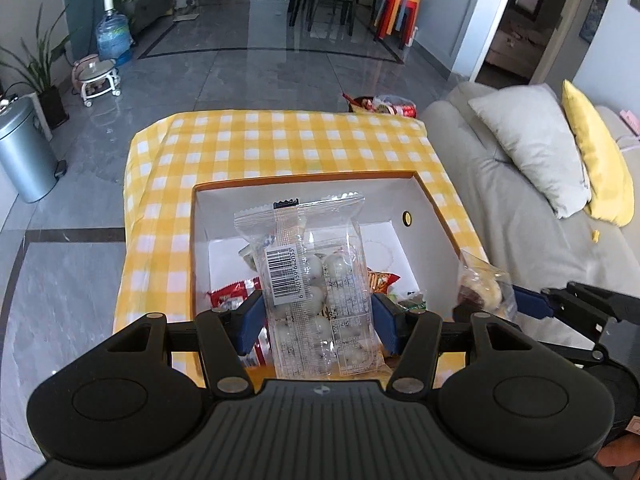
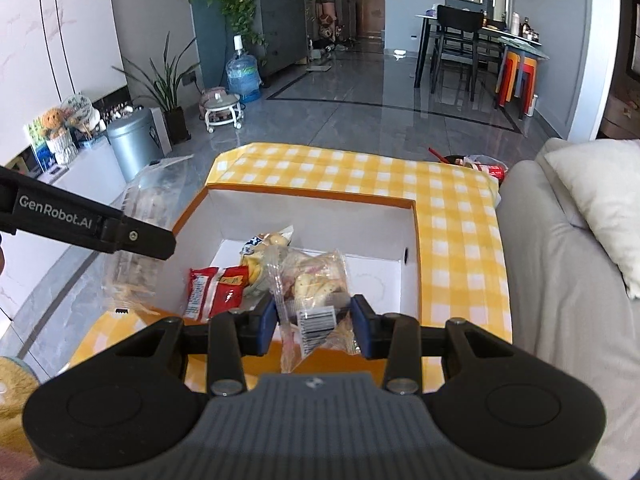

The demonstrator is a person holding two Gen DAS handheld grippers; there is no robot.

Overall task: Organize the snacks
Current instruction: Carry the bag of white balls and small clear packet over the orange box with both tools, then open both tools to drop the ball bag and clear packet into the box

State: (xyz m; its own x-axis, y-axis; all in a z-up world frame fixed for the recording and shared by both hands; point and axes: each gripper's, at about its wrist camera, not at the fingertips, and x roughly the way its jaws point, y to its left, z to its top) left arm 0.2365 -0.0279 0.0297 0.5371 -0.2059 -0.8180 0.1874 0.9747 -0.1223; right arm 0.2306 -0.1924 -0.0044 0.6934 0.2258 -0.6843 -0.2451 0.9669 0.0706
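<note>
An open orange-rimmed white box (image 1: pixel 424 200) stands on the yellow checked table, also seen in the right wrist view (image 2: pixel 412 236). My left gripper (image 1: pixel 318 322) is shut on a clear bag of white round sweets (image 1: pixel 316 280), held upright over the box's near edge. My right gripper (image 2: pixel 314 326) is shut on a clear bag of pale pastries (image 2: pixel 310 288), also over the near edge. Inside the box lie a red packet (image 2: pixel 214 290) and other snack bags (image 2: pixel 262 248). The right gripper with its bag also shows in the left wrist view (image 1: pixel 484 288).
The yellow checked tablecloth (image 1: pixel 280 144) covers a low table. More snacks (image 1: pixel 384 105) lie in a bowl past its far right corner. A grey sofa with pillows (image 1: pixel 532 140) runs along the right. A metal bin (image 1: pixel 24 152) stands on the floor to the left.
</note>
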